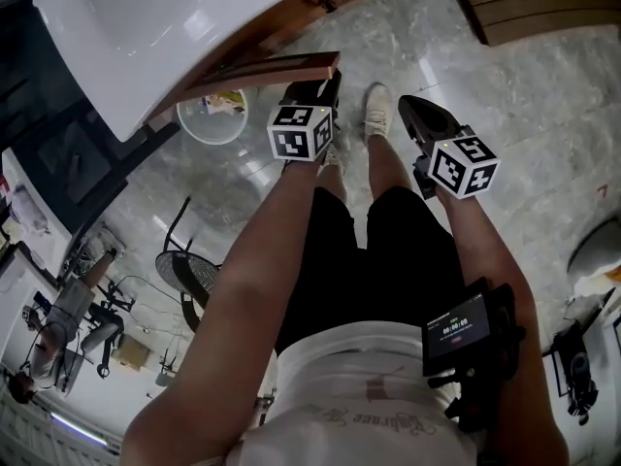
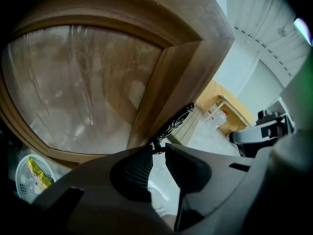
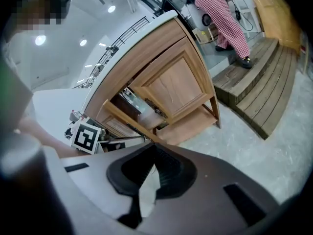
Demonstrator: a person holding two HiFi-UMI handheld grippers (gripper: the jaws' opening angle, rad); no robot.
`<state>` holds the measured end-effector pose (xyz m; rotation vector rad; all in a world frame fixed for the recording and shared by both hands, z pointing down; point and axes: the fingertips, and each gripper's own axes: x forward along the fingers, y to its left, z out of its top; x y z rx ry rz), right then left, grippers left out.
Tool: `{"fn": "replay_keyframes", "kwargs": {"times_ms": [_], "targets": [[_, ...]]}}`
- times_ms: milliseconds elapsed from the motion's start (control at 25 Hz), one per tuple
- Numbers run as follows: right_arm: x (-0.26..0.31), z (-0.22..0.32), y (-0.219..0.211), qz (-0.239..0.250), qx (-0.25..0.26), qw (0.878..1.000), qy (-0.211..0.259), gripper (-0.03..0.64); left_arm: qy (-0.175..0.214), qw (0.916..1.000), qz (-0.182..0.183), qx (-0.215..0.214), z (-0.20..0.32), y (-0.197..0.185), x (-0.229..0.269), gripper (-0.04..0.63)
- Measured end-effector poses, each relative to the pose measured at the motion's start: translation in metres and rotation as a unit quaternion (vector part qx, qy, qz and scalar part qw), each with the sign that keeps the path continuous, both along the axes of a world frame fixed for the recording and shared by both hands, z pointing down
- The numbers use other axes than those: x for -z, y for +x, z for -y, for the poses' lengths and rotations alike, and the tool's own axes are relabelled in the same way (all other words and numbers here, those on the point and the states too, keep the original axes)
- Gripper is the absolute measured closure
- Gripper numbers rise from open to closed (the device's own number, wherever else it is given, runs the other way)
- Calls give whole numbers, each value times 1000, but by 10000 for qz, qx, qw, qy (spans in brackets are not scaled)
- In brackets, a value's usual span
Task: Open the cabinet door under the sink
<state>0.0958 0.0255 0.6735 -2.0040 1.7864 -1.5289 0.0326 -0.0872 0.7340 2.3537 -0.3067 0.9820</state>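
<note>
The wooden cabinet door [image 1: 272, 69] under the white sink [image 1: 146, 17] stands swung out toward me. In the left gripper view its pale panel [image 2: 78, 92] fills the frame, and a black ornate handle [image 2: 173, 124] runs down its edge. My left gripper [image 2: 157, 150] is shut on the lower end of that handle, and in the head view it [image 1: 312, 83] sits at the door's free edge. My right gripper [image 1: 412, 105] hangs over the floor to the right, shut with nothing in it [image 3: 154, 150]. From there the open door [image 3: 122, 116] and the closed neighbouring door [image 3: 181, 89] both show.
A white basket [image 1: 212, 115] with a yellow item stands on the floor below the cabinet. My legs and shoes [image 1: 376, 110] are just behind the grippers. Wooden steps [image 3: 259, 92] lie to the right, with a person in checked trousers [image 3: 220, 18] on them. A fan [image 1: 184, 275] lies on the floor to the left.
</note>
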Motion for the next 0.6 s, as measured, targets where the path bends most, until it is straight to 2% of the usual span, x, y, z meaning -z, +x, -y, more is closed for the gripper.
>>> {"fn": "replay_keyframes", "kwargs": {"times_ms": [240,600], "targets": [[4,-2,-26,-42,34,10000,24,604,37,9994,-67,-348,-23,-28,0,509],[10,-9,-58,-133,205,9997,16,604,94,9945,50,-1040,-54,-84,2,509]]}}
